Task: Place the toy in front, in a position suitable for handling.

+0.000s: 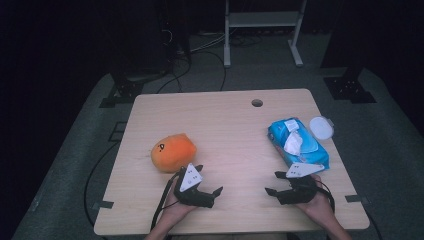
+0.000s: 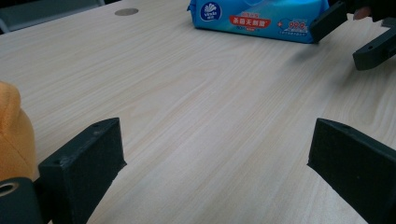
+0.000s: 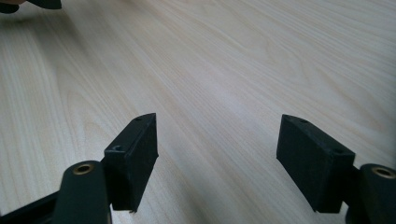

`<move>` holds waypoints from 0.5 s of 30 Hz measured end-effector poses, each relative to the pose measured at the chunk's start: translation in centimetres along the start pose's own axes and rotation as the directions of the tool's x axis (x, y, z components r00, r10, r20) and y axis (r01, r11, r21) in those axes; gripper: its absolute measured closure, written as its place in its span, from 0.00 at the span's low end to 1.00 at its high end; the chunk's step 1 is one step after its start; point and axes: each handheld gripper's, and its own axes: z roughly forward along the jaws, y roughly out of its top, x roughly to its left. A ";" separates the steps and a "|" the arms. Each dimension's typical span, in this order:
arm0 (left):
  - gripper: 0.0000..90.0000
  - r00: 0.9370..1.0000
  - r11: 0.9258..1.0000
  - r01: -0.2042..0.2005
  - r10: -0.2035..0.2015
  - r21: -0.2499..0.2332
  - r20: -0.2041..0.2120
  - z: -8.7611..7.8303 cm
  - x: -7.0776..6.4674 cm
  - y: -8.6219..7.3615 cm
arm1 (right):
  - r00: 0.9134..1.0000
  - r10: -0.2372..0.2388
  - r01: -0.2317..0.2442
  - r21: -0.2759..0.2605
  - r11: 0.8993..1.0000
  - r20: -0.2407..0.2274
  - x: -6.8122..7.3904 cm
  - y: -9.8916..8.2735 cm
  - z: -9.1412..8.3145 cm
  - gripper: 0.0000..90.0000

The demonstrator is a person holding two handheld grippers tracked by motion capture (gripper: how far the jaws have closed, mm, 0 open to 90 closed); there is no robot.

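An orange plush toy [image 1: 172, 152] lies on the left half of the wooden table [image 1: 225, 125]. On the right half sits a blue pack of wet wipes [image 1: 297, 142], its round white lid [image 1: 321, 127] flipped open and a wipe sticking out. My left gripper [image 1: 210, 179] rests near the front edge, just right of the plush, open with nothing between its jaws. My right gripper [image 1: 272, 183] is also open and empty, just in front of the pack. The left gripper view has the plush [image 2: 11, 135] at its left edge, the pack [image 2: 259, 16] and the right gripper [image 2: 355, 35] far off.
A round cable hole [image 1: 257, 103] sits near the table's far edge. Bare wood lies between the two grippers [image 3: 217, 149]. Beyond the table stand black equipment stands and a white frame [image 1: 262, 30], with cables on the floor.
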 end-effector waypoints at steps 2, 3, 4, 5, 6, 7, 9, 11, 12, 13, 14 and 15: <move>0.03 1.000 1.000 0.002 -0.002 0.003 0.002 0.0 0.0 0.0 | 1.000 0.001 -0.001 0.002 1.000 -0.001 0.0 0.0 0.0 0.31; 0.03 1.000 1.000 0.002 -0.002 0.003 0.002 0.0 0.0 0.0 | 1.000 0.001 -0.001 0.002 1.000 -0.001 0.0 0.0 0.0 0.31; 0.03 1.000 1.000 0.002 -0.002 0.000 0.002 0.0 0.0 0.1 | 1.000 0.004 -0.004 0.004 1.000 -0.003 0.0 0.0 0.1 0.31; 0.03 1.000 1.000 -0.002 0.002 -0.004 -0.001 -0.1 0.0 0.1 | 1.000 0.004 -0.004 0.004 1.000 -0.003 0.0 0.0 0.1 0.31; 0.04 1.000 1.000 -0.006 0.006 -0.002 -0.006 -0.1 0.1 0.1 | 1.000 0.004 -0.004 0.004 1.000 -0.003 -0.1 0.0 0.1 0.31; 0.04 1.000 1.000 -0.001 0.001 0.002 -0.007 -0.2 0.2 0.2 | 1.000 0.002 -0.002 0.005 1.000 -0.003 -0.1 0.0 0.2 0.31; 0.03 1.000 1.000 0.020 -0.020 -0.023 -0.003 -0.7 0.5 0.6 | 1.000 0.001 -0.001 0.005 1.000 -0.001 0.0 0.0 0.1 0.31; 0.03 1.000 0.999 0.018 -0.019 -0.028 -0.006 -0.8 0.6 0.7 | 1.000 0.000 0.000 0.002 1.000 0.000 0.0 0.0 0.1 0.31; 0.03 1.000 0.999 0.015 -0.015 -0.031 -0.013 -1.0 0.7 0.8 | 1.000 -0.001 0.001 -0.002 1.000 0.002 0.1 0.1 0.1 0.31; 0.03 1.000 0.999 0.011 -0.011 -0.036 -0.018 -1.2 0.8 0.9 | 1.000 -0.001 0.001 -0.002 1.000 0.002 0.1 0.1 0.1 0.31; 0.03 1.000 0.999 0.011 -0.012 -0.038 -0.022 -1.3 1.0 0.9 | 1.000 -0.001 0.001 0.000 1.000 0.003 0.1 0.1 0.1 0.31; 0.03 1.000 0.999 0.016 -0.017 -0.043 -0.022 -1.5 1.2 1.0 | 1.000 -0.001 0.001 0.000 1.000 0.003 0.1 0.1 0.1 0.31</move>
